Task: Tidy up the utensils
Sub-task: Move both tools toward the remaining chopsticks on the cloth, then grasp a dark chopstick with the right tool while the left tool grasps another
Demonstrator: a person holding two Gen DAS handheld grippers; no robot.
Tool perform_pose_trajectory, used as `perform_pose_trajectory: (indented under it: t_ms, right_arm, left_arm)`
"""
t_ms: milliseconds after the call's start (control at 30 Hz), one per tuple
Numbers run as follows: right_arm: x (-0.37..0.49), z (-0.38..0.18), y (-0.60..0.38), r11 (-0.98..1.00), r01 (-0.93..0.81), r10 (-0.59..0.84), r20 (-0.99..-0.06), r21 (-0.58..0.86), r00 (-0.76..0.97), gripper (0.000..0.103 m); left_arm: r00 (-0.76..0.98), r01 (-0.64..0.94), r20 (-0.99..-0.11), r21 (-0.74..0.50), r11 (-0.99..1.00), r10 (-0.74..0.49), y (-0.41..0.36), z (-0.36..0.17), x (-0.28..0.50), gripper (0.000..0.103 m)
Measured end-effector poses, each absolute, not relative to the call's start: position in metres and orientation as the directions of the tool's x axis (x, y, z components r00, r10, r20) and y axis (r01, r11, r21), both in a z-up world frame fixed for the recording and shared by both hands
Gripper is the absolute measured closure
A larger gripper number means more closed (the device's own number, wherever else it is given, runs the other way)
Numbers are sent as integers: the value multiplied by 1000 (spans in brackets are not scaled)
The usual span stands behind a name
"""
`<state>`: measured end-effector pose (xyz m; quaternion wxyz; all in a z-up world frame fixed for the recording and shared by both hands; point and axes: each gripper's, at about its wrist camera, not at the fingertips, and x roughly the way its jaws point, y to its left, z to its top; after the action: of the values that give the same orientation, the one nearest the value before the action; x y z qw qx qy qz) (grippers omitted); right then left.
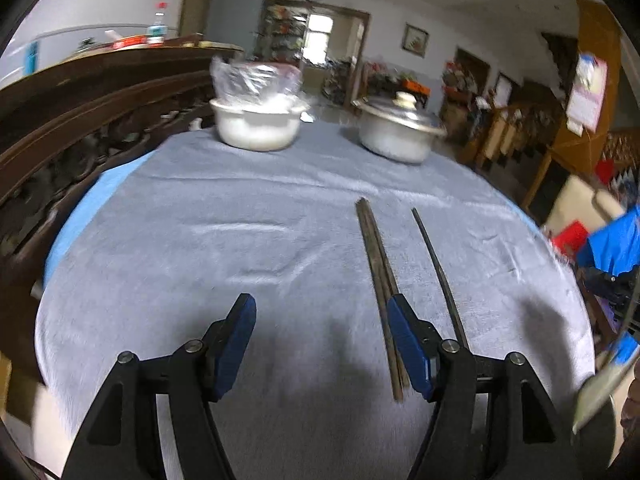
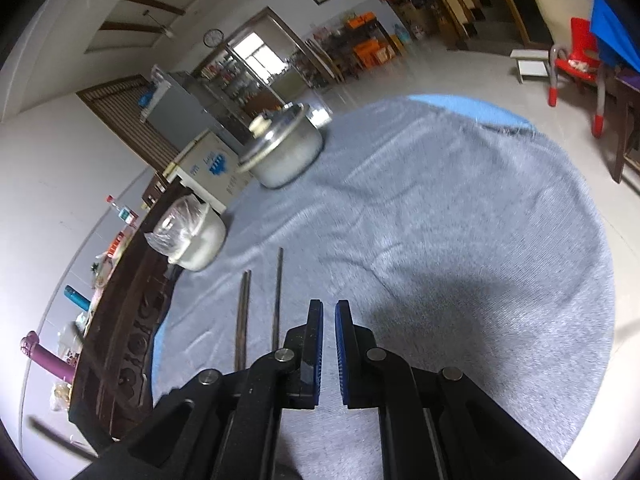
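Observation:
A pair of brown chopsticks [image 1: 380,276] lies side by side on the grey cloth of the round table [image 1: 240,240]. A single dark chopstick [image 1: 438,272] lies to their right, apart from them. My left gripper [image 1: 320,308] is open and empty above the cloth; its right finger overlaps the near end of the brown pair. In the right wrist view the brown pair [image 2: 242,320] and the dark chopstick [image 2: 277,300] lie left of my right gripper [image 2: 329,308], whose jaws stand almost closed with a narrow gap and nothing between them.
A white bowl covered with plastic wrap [image 1: 256,120] and a lidded metal pot [image 1: 400,128] stand at the table's far side. A dark carved wooden bench [image 1: 80,120] runs along the left. A red chair [image 2: 576,68] stands on the floor beyond the table.

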<state>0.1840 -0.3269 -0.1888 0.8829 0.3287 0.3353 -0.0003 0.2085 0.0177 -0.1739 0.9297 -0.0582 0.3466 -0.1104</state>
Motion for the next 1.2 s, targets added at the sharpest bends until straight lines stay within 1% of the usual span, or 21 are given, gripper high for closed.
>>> perform_pose_trajectory:
  t_ms: [167,333,633,667,867,1000,1100,1200]
  right_arm:
    - [197,-202,-328,787,231,228,-618,572,752,94]
    - [205,-209,-333,786,243,225,-629,568,744,94]
    - [217,-221,-341,781,260,227,-646,567,729,94]
    - [218,-222,-342,780,263,226,-648,568,728,94]
    - [224,-228,-351,772,279,222,-653,571,724,94]
    - [228,-229,-353,772,276,222,-651,572,726,94]
    - [234,-230,-351,780,268,224,-652,565,724,94]
    - [239,-233,-347,779,262,237,-655,569,717,94]
  left_arm:
    - [675,228,-685,-158,961,-273,-4,-178,253,33]
    - [619,280,-744,-89,956,-251,-25,-185,304,33]
    - [535,294,-813,-76,953,-231,-44,-204,360,33]
    - [527,295,-820,-71,953,-225,-46,-208,364,32]
    - [524,290,-817,-97,952,-243,-40,-210,376,31]
    - [528,282,-818,-87,956,-230,-32,-210,375,31]
    - [530,294,-817,-73,953,-226,-31,-211,376,30]
    - [541,293,-823,-10,956,-174,-41,-212,380,30]
